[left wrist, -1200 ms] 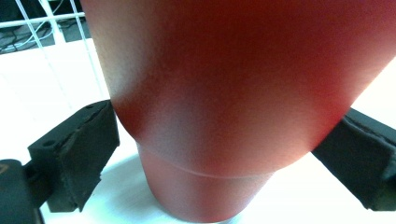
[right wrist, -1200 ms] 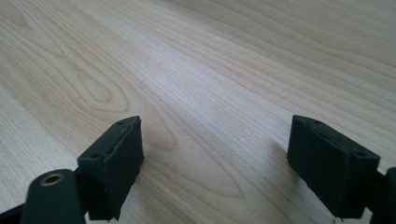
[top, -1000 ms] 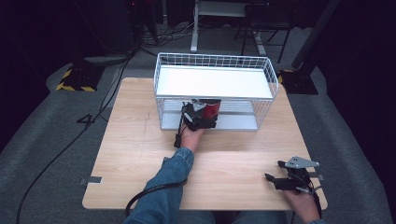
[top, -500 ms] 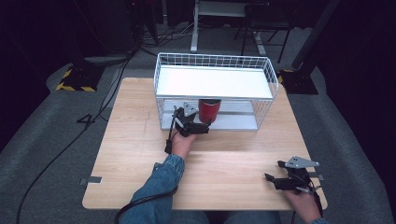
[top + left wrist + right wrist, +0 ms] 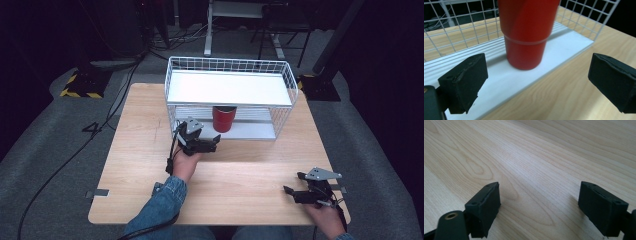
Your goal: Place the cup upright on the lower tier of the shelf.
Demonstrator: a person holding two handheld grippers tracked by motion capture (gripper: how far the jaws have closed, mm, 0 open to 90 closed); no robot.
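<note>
A red cup point(image 5: 223, 119) point(image 5: 526, 35) stands upright on the lower white shelf point(image 5: 252, 131) point(image 5: 499, 82) of a wire rack point(image 5: 230, 65). My left gripper point(image 5: 214, 142) point(image 5: 537, 83) hovers just in front of the rack, at the cup's near left, pointing towards it. It is open; its jaws have just been closing a little, and nothing is between them or touching the cup. My right gripper point(image 5: 294, 183) point(image 5: 539, 207) rests open over bare wood near the table's front right corner, holding nothing.
The rack's upper shelf point(image 5: 227, 87) is a bare white board that overhangs the cup. The wooden table point(image 5: 135, 165) has open room to the left and in front of the rack. Cables point(image 5: 100, 125) trail over the grey floor at the left.
My left gripper has drawn back out of the rack toward the person and a little left, leaving the red cup standing on the lower shelf. The right gripper has stayed put.
</note>
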